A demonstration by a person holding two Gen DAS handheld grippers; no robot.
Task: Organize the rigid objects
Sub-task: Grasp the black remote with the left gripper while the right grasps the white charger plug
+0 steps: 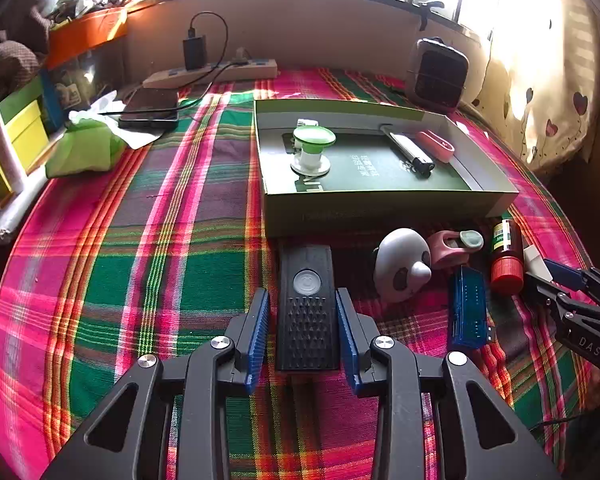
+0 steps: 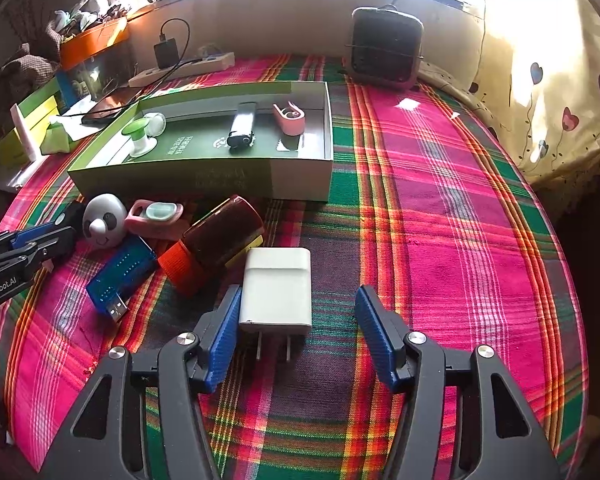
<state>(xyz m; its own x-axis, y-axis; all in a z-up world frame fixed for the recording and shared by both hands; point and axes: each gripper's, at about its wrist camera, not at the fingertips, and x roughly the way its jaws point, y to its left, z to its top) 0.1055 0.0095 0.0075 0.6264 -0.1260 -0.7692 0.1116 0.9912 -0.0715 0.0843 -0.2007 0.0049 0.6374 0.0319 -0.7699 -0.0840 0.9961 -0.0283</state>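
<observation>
Showing prongs (image 2: 274,347), R view only

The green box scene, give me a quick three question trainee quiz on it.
1. True or false: the left claw straddles the black device.
2. Which lies inside the green box? A panda figure, B pink clip, C blue USB stick.
3. What sits between the right claw's pads?

Key: 1 true; 2 B; 3 the white charger.
</observation>
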